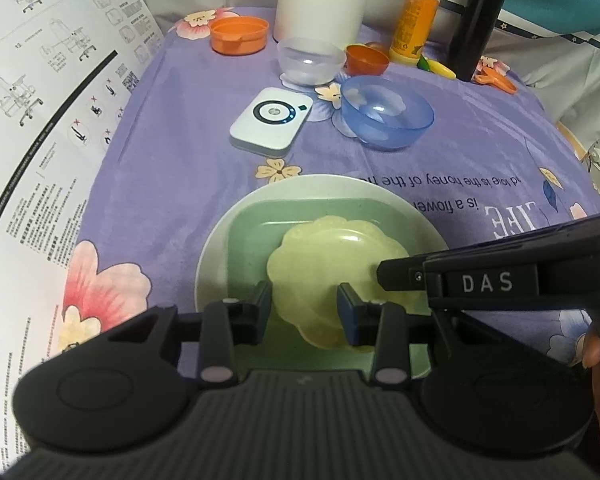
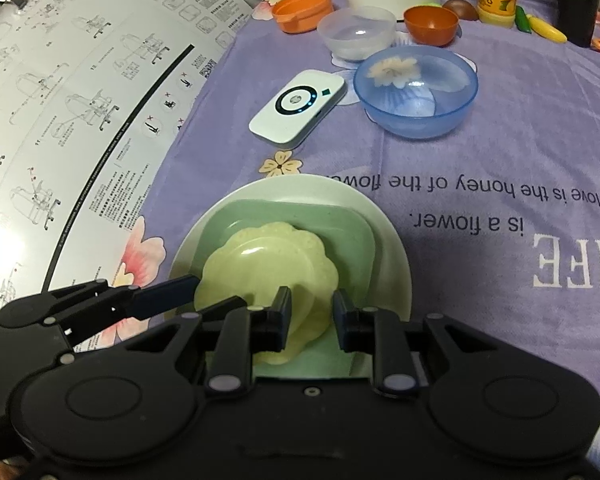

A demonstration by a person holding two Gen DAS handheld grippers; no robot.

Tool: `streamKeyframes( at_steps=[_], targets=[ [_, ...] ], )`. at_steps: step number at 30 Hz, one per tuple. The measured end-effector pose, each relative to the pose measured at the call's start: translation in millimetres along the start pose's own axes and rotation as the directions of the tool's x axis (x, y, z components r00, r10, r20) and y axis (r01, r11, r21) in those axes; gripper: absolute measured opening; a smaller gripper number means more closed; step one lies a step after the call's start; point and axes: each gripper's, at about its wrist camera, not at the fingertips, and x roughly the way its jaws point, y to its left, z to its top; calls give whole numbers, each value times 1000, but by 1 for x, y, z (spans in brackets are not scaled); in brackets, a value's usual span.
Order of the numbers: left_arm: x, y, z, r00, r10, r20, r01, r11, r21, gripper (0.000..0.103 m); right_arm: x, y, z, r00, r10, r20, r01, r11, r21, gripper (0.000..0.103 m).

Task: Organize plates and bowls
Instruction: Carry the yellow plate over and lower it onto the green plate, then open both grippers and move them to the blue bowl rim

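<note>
Scalloped yellow dish (image 1: 332,276) lies rim-up, no long axis evident, atop the green square plate (image 1: 252,236). Left gripper (image 1: 305,312) and right gripper (image 2: 312,320) both stand part-open, straddling its near edge.

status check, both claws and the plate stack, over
Left claw and right claw open, straddling the yellow flower dish. Dish sits on green square plate, on white plate. Nothing in the way.
</note>
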Motion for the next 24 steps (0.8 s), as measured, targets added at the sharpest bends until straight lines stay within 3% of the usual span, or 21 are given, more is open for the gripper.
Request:
streamKeyframes(
  at_steps=[2, 4, 6, 7, 8, 11, 14, 24],
  targets=[
    [2, 0, -1, 1000, 9, -2, -9, 1000, -2, 37, 2, -1, 0, 1000, 12, -4, -12, 1000, 5, 25],
    [1, 1, -2, 1000, 14, 6, -14, 1000, -12, 59, 0, 1, 0, 1000, 16, 5, -16, 1000, -6, 27],
    [-3, 3, -2, 998, 45, 31, -45, 999, -16, 75, -3, 2, 0, 1000, 16, 20, -16, 1000, -21, 41],
    [-6, 3, -1, 997, 61, 43, -61, 998, -17, 81, -7, 2, 0, 999, 21, 35, -20, 999, -26, 57],
    [-9, 5, -1, 996, 72, 51, -71, 997, -19, 85, -11, 1, 0, 999, 15, 52, -13, 999, -34, 70],
    [-16, 9, 1, 993, 90, 72, -87, 996, -36, 98, -25, -1, 1, 995, 13, 101, -8, 999, -52, 94],
    [-21, 9, 4, 990, 111, 84, -108, 993, -42, 101, -38, -6, 1, 991, 14, 136, -6, 998, -60, 103],
    [-26, -4, 14, 988, 116, 102, -111, 992, -52, 103, -63, -29, -2, 983, -4, 184, 7, 1000, -14, 103]
  ],
)
